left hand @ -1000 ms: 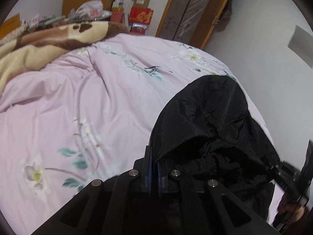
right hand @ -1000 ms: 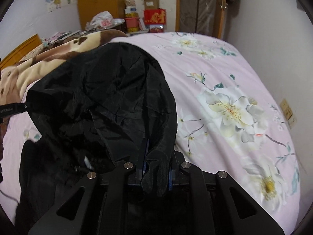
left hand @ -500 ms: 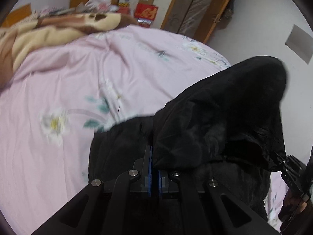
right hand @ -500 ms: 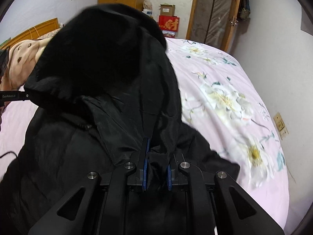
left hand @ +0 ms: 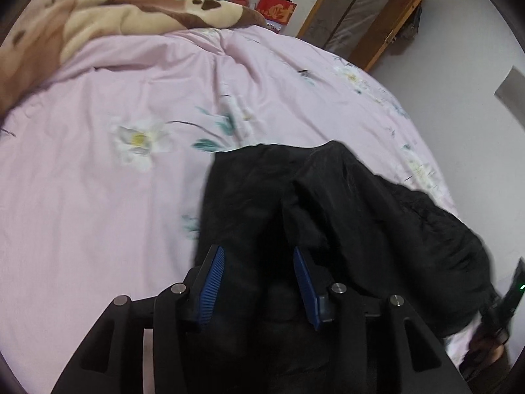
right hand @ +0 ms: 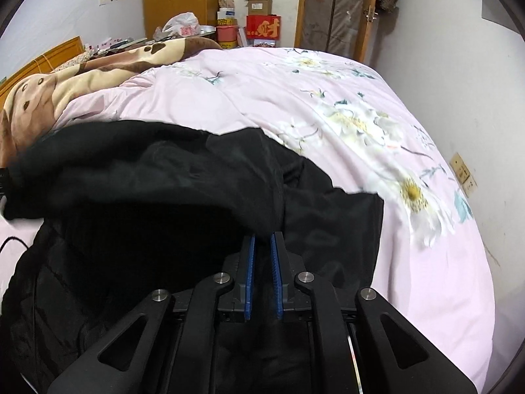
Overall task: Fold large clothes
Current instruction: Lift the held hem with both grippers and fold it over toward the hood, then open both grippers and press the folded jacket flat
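Observation:
A large black hooded jacket (left hand: pixel 344 216) lies on the pink flowered bed cover (left hand: pixel 115 180), with its hood folded down over the body. My left gripper (left hand: pixel 259 252) is open just above the jacket, its blue pads apart. In the right wrist view the jacket (right hand: pixel 147 190) fills the lower left. My right gripper (right hand: pixel 262 239) has its blue pads close together at the hood's edge; whether cloth is pinched between them is unclear. The right gripper also shows at the far right edge of the left wrist view (left hand: pixel 505 298).
A brown and cream blanket (right hand: pixel 75 75) lies bunched at the bed's far left. Boxes and bags (right hand: pixel 259 26) stand beyond the bed by a wooden door (right hand: pixel 334 10). A wall (right hand: pixel 475 98) with a socket runs along the bed's right side.
Both grippers lowered the raised hood forward onto the jacket's body. The left gripper has opened and let go of the hood. The jacket now lies flatter on the bed.

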`<state>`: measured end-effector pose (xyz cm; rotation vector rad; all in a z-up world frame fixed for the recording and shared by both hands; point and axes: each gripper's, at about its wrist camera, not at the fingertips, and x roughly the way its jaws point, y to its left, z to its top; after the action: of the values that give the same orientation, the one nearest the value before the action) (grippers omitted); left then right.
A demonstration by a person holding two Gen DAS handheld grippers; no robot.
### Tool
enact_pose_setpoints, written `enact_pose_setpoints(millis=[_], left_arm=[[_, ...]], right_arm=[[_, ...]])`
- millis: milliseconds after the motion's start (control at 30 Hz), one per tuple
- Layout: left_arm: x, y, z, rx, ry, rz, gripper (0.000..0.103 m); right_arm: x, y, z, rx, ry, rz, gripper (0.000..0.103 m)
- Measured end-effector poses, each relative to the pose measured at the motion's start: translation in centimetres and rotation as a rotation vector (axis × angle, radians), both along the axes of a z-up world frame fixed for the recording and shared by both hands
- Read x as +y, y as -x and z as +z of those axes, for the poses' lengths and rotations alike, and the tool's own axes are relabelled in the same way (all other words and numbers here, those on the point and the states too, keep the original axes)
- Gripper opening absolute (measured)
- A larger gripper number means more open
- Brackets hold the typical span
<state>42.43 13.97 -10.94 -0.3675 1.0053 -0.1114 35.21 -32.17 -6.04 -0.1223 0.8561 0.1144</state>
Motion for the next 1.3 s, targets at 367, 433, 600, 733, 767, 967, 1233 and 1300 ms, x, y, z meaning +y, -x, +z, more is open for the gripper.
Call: enact_pose_setpoints(millis=[367,433,600,733,767,967,1233,1300], left_arm=[[-0.3,0.4,4.8,-0.095,-0.074,-0.024,0.044],[-1.8,-0.3,5.4,-0.109,-0.05,-0.045,0.052],[-7.6,-1.8,5.1,-0.111,-0.022,-0.137,0.055],[-10.8,-2.5,2.7,-0.067,-0.03,-0.211,0.055],[-11.3,-2.6,2.0,-0.059,-0.041,-0.217,0.055],[-11.7,-3.3,-2.1,-0.019,-0.04,-0.215,0.055],[-13.2,-3.2,-4.4,-0.039,-0.138,-0.265,0.057],[-13.5,-3.0,-4.9,-0.054,-0.15,-0.262,0.058]], right_arm=[[0.9,3.0,4.2,-0.118,-0.061,-0.069,0.008],[2.6,2.8,5.6,-0.147,-0.094,-0.031,0.019],[7.6,1.3,5.5,-0.137,-0.123,0.076,0.029],[9.9,-0.1,2.4,-0.069,-0.135,0.108,0.041],[10.2,-0.1,1.7,-0.056,-0.123,0.108,0.042],[9.9,-0.8,-2.9,0.029,-0.073,0.111,0.042],[9.6,-1.1,-6.0,0.044,-0.056,0.12,0.042],[9.6,-1.3,-6.6,0.054,-0.054,0.113,0.042]])
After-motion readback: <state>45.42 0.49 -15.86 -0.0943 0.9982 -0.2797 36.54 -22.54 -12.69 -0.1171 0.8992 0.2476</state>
